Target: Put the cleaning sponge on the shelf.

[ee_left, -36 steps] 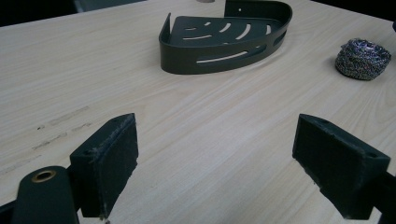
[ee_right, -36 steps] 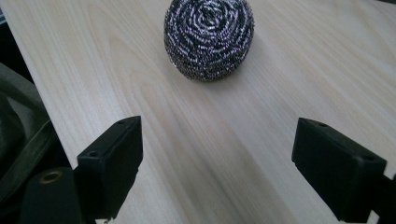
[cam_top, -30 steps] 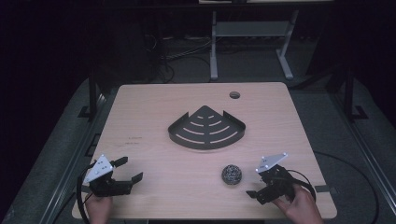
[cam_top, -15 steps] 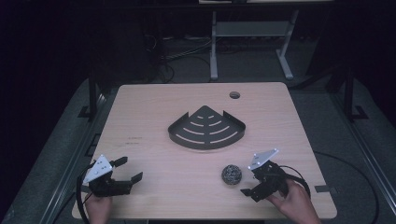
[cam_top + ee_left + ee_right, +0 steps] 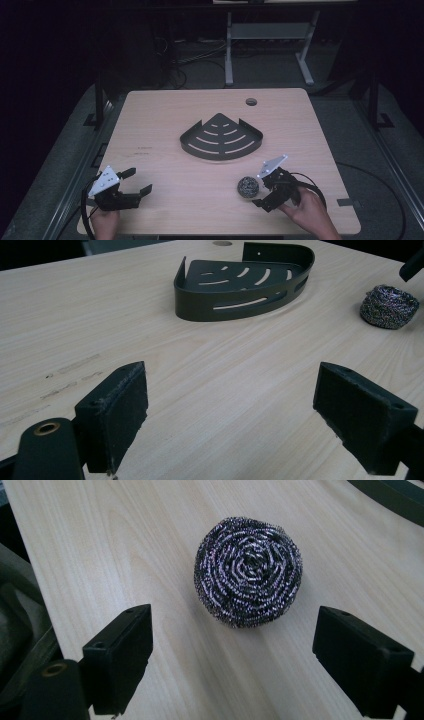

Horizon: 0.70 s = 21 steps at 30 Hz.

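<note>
The pale wooden tabletop (image 5: pixel 165 115) carries a black slotted quarter-round metal corner shelf (image 5: pixel 221 138) near its middle. The left gripper (image 5: pixel 136 183) rests at the near left corner, fingers spread wide and empty. The right gripper (image 5: pixel 262 191), fingers (image 5: pixel 120 655) also wide apart and holding nothing, points at the small round steel-wool scouring ball (image 5: pixel 248 568), which lies just ahead of it near the tabletop's front edge. The ball looks light, springy and rough, unlikely to slip; squeezing it across its round sides should suit, though it will likely compress.
</note>
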{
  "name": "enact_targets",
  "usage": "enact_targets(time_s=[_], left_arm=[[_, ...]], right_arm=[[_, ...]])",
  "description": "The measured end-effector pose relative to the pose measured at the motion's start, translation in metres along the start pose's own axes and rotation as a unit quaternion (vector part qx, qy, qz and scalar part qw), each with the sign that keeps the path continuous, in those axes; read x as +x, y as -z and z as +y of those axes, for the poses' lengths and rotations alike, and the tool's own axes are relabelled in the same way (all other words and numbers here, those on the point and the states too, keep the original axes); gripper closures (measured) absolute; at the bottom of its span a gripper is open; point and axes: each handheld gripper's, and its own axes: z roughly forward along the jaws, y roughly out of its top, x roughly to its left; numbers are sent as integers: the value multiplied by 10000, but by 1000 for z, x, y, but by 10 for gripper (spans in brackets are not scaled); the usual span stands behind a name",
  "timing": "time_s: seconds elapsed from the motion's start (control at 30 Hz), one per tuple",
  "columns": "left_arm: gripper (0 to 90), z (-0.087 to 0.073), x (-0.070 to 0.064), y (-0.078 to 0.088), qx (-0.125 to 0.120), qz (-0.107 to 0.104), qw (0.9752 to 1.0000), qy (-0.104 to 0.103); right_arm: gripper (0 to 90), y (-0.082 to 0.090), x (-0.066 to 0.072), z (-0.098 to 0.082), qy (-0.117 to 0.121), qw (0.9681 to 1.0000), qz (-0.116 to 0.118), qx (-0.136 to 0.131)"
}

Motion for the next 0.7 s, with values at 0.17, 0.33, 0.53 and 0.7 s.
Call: enact_targets(time_s=[0.17,0.33,0.53,0.7], left_arm=[[137,0,0,0,6,1,10000,9],[137,0,0,0,10,2,10000,10],[137,0,0,0,15,11,10000,15],[137,0,1,0,16,12,10000,21]], right_arm=[[158,-5,-1,6,23,10000,18,70],[158,-7,-3,9,59,9999,31,97],[158,-8,-5,12,49,9999,49,115],[158,-8,-7,16,87,9998,53,147]])
